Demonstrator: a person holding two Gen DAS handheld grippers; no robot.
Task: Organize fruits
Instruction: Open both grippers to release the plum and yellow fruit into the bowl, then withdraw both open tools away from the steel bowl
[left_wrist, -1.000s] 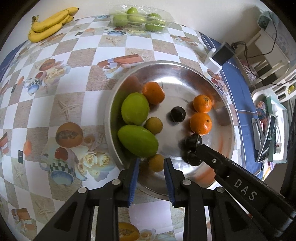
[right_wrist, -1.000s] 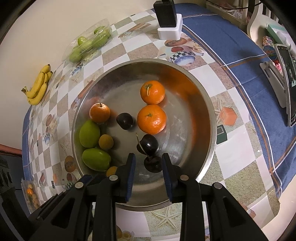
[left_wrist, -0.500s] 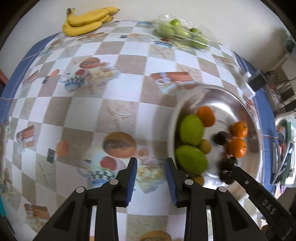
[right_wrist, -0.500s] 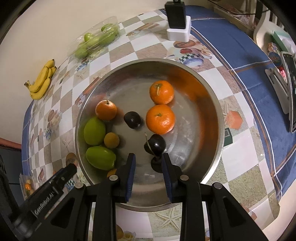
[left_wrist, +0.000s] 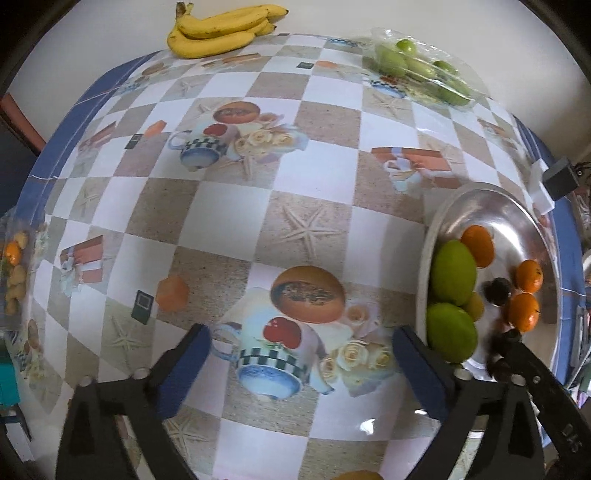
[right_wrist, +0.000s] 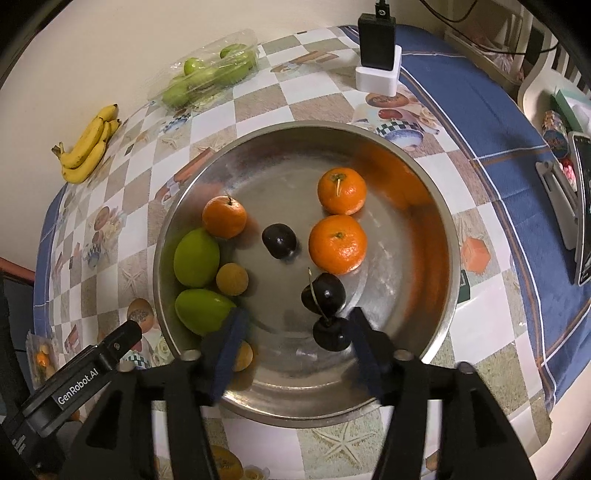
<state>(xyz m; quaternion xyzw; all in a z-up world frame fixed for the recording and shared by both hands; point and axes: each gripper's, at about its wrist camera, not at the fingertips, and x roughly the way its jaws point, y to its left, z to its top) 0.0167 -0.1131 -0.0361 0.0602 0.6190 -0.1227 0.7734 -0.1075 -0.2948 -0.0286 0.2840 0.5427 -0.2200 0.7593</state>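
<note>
Hovering over the round shiny metal bowl (right_wrist: 439, 236), the right gripper (right_wrist: 293, 343) is pointing almost straight down. Its fingers (right_wrist: 229, 339) have just been opening and are gripping nothing. The lower of two dark plums joined by thin stems (right_wrist: 328, 334) is sitting in the bowl just inside the right finger, let go.

In the bowl three round orange mandarins (right_wrist: 338, 243), another dark plum (right_wrist: 279, 240), two big green mangoes (right_wrist: 195, 256) and small yellow-brown fruits (right_wrist: 231, 278) are lying. The green ones are together on one side and the oranges are mostly on the other.

The left gripper (left_wrist: 301, 363) is hanging over the checked worktop with pictures of cups on it (left_wrist: 236, 206), just beside the bowl. Its fingers (left_wrist: 184, 363) have just been opening too and are standing wide apart with nothing between them.

A bunch of yellow bananas (left_wrist: 221, 29) and a clear plastic bag of green fruits (left_wrist: 421, 70) are waiting at the far edge of the worktop, well apart from the bowl.

I think the next good move is lifting the right gripper straight up, so the fingers are not knocking the plums. The left one should be going for the bananas, grabbing near the thick stem end and squeezing softly, because bananas bruise.
</note>
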